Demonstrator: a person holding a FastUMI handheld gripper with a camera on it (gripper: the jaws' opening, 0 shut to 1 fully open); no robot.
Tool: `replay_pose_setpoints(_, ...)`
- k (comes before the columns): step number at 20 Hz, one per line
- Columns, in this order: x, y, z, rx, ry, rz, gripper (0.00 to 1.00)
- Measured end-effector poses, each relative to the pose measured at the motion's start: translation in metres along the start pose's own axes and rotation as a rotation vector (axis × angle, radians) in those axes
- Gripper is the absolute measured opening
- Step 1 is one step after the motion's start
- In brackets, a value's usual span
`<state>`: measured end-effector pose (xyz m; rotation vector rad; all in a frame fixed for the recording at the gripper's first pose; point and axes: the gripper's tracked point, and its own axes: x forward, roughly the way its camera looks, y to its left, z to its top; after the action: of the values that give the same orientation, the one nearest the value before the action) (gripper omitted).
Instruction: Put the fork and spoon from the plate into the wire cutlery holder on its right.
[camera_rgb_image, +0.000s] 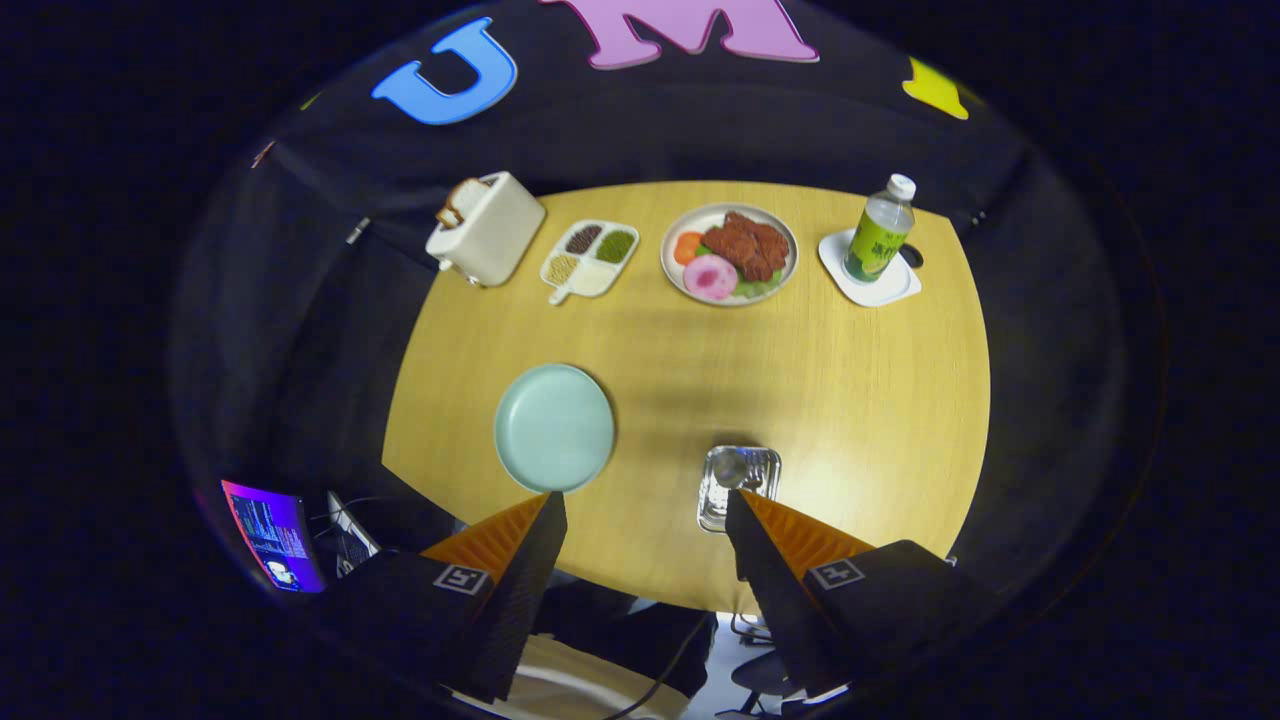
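Spreading wide beneath the high camera, the round wooden table (850, 400) carries a pale green plate (554, 428), bare, just ahead of one finger. The wire cutlery holder (738, 487) stands upright to its right, seen from above; its contents are unclear. The gripper (645, 515) hangs released, holding nothing.

The gripper (645, 510) has two wedge-shaped fingers (530, 560) that taper to narrow tips, and they stand wide apart with nothing between them. The inner face of each finger is ribbed. Behind each finger sits a dark, boxy block, and each block carries a small square white marker (461, 578) with a black pattern. A dark cable (668, 665) trails down below the fingers.
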<state>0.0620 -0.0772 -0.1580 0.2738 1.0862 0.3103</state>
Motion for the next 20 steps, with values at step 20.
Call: replay_pose_setpoints(20,-0.306,0.066,0.108,-0.207,-1.307,-0.312,0.99)
